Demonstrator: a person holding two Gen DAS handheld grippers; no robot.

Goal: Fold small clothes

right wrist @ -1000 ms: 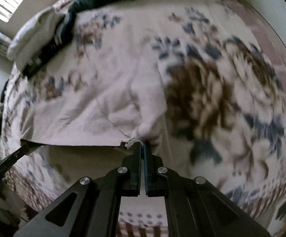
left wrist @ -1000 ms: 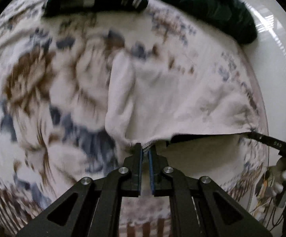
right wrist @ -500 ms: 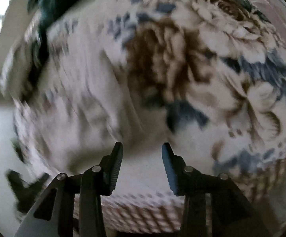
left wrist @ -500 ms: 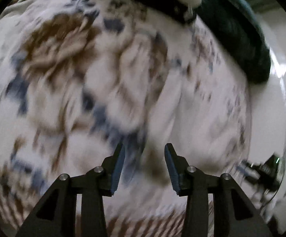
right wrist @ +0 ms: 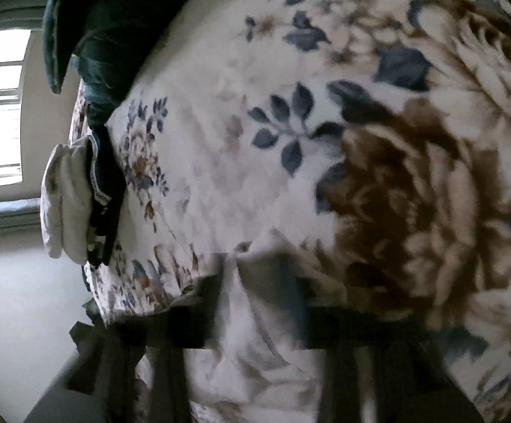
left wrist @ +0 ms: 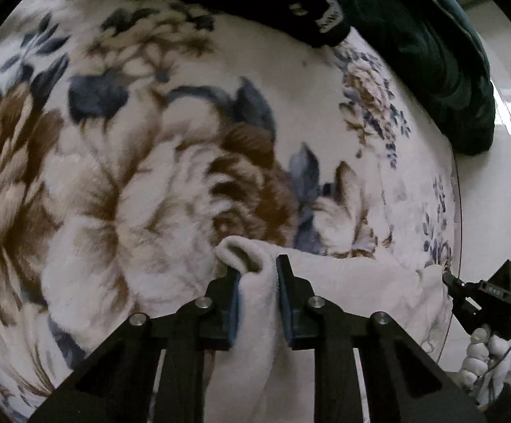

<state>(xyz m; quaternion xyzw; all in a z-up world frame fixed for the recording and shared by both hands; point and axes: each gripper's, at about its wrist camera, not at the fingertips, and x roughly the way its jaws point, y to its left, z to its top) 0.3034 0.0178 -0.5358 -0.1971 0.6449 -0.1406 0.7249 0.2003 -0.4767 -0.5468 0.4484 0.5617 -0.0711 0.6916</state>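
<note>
A small cream-white fleece garment (left wrist: 343,282) lies on the flowered blanket at the near edge of the bed. My left gripper (left wrist: 257,275) straddles its left folded corner, jaws apart with cloth between them. In the left wrist view my right gripper (left wrist: 447,276) shows at the far right, touching the garment's right corner. In the right wrist view the frame is smeared; my right gripper (right wrist: 255,275) has its fingers apart around a fold of the garment (right wrist: 251,335).
The flowered blanket (left wrist: 149,183) covers the bed. A dark green bundle (left wrist: 442,56) and a folded stack of white and black clothes (right wrist: 79,204) lie at the far side. The bed edge drops off to the floor (right wrist: 19,299) beside the right gripper.
Both grippers let go of the garment's edge and opened. They then swung over the bed and now straddle the garment's two corners at its near edge.
</note>
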